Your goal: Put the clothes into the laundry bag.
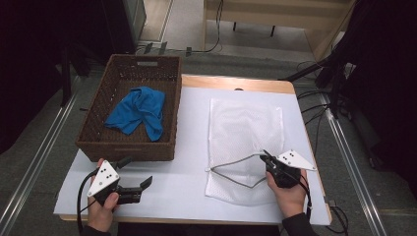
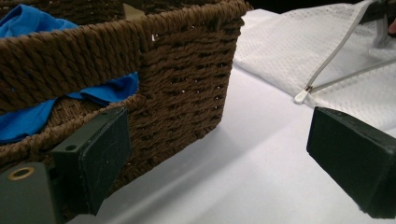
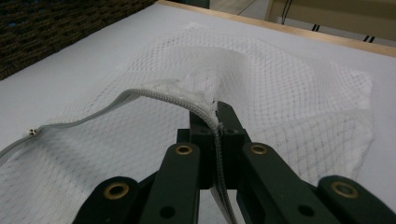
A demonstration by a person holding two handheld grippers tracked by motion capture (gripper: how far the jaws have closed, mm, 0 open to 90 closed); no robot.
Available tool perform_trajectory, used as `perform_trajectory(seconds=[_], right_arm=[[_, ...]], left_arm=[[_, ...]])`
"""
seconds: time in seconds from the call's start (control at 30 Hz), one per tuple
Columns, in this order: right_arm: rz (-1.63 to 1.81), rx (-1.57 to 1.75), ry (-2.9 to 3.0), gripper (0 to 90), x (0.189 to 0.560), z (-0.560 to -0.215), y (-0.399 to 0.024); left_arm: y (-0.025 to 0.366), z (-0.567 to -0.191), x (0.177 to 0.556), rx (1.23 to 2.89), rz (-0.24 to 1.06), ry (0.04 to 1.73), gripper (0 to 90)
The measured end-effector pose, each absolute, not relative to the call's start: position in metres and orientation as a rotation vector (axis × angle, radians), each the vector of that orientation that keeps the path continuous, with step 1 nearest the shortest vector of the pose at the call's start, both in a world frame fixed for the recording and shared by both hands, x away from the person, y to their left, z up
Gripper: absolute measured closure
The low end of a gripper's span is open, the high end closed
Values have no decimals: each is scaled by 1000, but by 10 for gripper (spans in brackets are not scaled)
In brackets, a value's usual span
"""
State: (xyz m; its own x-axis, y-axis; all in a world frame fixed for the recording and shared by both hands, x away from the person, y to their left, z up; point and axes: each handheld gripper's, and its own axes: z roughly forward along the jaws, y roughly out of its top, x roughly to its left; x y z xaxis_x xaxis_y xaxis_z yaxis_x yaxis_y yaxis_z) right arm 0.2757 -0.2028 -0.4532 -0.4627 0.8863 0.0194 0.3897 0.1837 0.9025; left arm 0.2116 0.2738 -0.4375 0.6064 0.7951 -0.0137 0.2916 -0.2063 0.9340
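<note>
So, left to right: a wicker basket (image 1: 129,110) with a blue cloth (image 1: 138,111) inside is seen, the left gripper (image 1: 135,178) spread wide near its front wall. The mesh bag (image 1: 244,125) is laid lengthwise away from the person, unzipped, its zipper edge (image 3: 163,95) pinched and lifted by the right gripper (image 1: 266,158).

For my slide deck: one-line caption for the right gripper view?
Right gripper pinching the zipper edge of a white mesh laundry bag.

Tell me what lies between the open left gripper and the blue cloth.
The brown wicker basket's near wall separates the left gripper from the blue cloth, per the left gripper view.
</note>
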Motion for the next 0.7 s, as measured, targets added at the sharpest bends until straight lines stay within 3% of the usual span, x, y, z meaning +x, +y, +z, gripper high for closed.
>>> perform_trajectory(seconds=[0.7], right_arm=[[1242, 1150, 1957, 869, 276, -456, -203]], left_arm=[[275, -390, 224, 1712, 692, 885, 70]])
